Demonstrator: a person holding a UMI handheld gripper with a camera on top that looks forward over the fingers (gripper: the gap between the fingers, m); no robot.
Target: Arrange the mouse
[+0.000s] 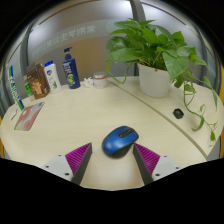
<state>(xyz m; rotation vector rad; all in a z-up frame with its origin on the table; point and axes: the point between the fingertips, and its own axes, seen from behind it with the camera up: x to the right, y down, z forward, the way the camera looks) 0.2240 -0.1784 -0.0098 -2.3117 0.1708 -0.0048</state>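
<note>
A blue mouse [120, 141] rests on a pale table [80, 115] between and just ahead of the open gripper [113, 160] fingers, with unreadable-label bottles [70, 68] far left and a potted plant [155, 62] far right.

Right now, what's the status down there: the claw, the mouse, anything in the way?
Gripper open, empty. Blue mouse on the table, between the fingertips, untouched. Path clear; potted plant and bottles well beyond.
</note>
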